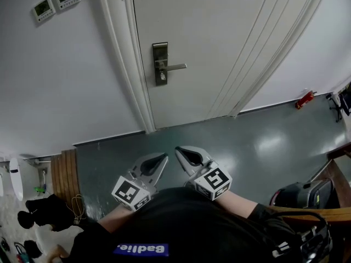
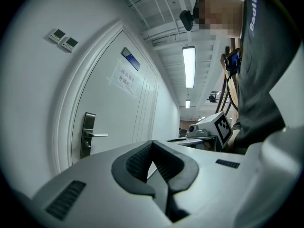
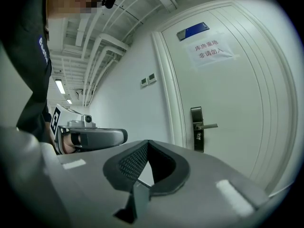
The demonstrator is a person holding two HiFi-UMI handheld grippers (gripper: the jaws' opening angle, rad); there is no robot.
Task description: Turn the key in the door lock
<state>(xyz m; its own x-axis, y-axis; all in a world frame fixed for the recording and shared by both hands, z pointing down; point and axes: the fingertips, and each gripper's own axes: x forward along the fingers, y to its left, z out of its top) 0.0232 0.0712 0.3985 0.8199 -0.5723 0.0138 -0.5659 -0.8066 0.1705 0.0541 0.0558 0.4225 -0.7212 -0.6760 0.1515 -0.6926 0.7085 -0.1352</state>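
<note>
Both tools are held low in front of the person's dark shirt, well short of the door, with a stretch of grey-green floor between. The left tool has its jaws together, the ribbed dark pads meeting at the tips with nothing between them. The right tool is the same: tips touching, empty. In the head view the two sit side by side, tips angled toward each other, close but apart.

The door is white and closed, set in a white moulded frame. Its lock plate is a tall metal strip near the door's left edge, with a lever handle pointing right, level. Just under the lever a small pale piece sits at the keyhole — too small to say whether it is the key. Neither tool touches the plate or the lever.

High on the door are a blue sign and, beneath it, a paper notice. On the wall left of the frame are two small control panels. A red object lies on the floor at the foot of the right wall, and wooden slats stand at the lower left
</note>
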